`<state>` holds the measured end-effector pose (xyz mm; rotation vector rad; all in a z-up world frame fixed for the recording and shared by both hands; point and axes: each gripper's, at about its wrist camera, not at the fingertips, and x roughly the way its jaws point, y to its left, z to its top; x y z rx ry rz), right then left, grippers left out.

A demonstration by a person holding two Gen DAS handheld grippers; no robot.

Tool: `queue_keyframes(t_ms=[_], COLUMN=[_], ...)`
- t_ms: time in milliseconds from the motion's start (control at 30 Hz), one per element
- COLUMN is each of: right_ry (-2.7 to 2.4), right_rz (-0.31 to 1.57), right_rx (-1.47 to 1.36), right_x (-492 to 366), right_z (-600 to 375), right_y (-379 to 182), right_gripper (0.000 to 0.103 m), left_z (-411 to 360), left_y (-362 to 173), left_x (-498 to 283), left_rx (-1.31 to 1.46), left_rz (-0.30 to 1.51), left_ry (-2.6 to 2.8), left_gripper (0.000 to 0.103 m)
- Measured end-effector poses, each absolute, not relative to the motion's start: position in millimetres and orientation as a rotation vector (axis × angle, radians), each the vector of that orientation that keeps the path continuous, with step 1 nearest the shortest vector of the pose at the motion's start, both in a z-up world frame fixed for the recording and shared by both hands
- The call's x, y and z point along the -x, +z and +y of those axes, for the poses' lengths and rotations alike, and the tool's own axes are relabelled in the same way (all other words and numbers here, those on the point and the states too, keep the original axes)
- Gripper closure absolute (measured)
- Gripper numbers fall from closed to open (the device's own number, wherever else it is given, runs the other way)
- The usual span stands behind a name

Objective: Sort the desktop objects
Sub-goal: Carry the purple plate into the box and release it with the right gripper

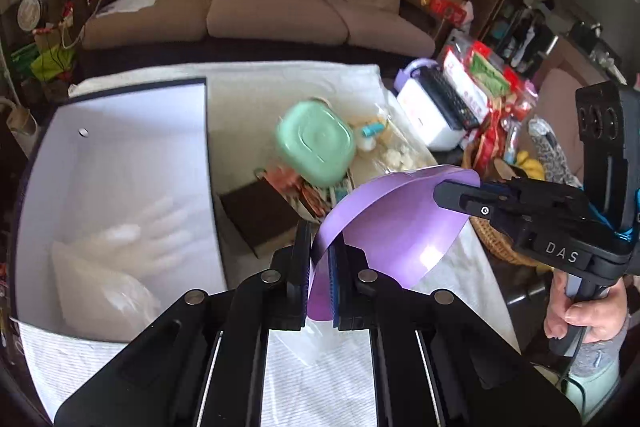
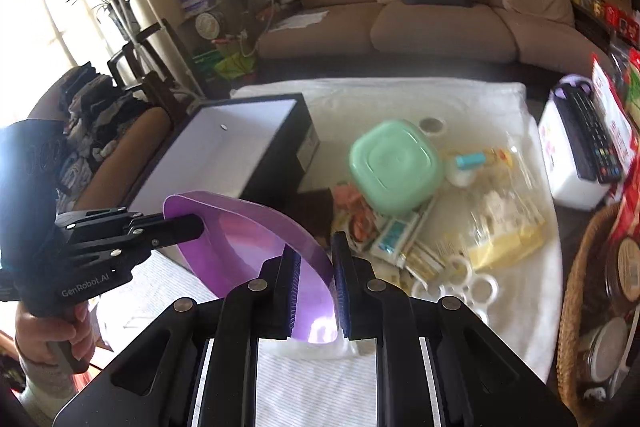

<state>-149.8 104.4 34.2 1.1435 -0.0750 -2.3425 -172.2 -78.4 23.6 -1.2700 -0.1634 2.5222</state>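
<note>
- Both grippers are gripping one purple sheet (image 1: pixel 384 223), a thin, glossy, flexible piece bowing between them above the white cloth (image 1: pixel 320 379).
- The left gripper (image 1: pixel 320 279) is clenching the sheet's near edge; the right gripper (image 2: pixel 316 291) is clenching the opposite edge, its pads pinching the thin material.
- Landmark: the box (image 1: pixel 132 163), open and white inside, is sitting on the cloth with a pale glove and a clear bag already lying in it.
- The sheet is hanging just beside the box's right wall, not yet over its opening.
- Right of the box, a green container (image 1: pixel 316 143), packets, tape rolls (image 2: pixel 460 279) and a dark brown item are still waiting in a heap.
- Step in hand, as I judge it: carrying the sheet towards the box.
- The next move is calling for both hands travelling together over the opening, keeping the bow from buckling, lowering, then letting go at once so it is not springing out.
</note>
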Motion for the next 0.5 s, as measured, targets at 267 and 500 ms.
queue_keyframes(t_ms=[267, 500], right_ry=[-2.220, -2.151], right_rz=[-0.066, -0.022], right_rx=[-1.143, -1.383], right_x=[250, 333], right_z=[-21, -120], right_y=[61, -19], right_gripper=[0.086, 0.086], left_z=[-182, -248], left_y=[42, -48], left_x=[262, 333], left_rx=[1.400, 1.703], left_rz=[-0.167, -0.279], left_ry=[2.667, 2.647], left_gripper=[0.094, 0.092])
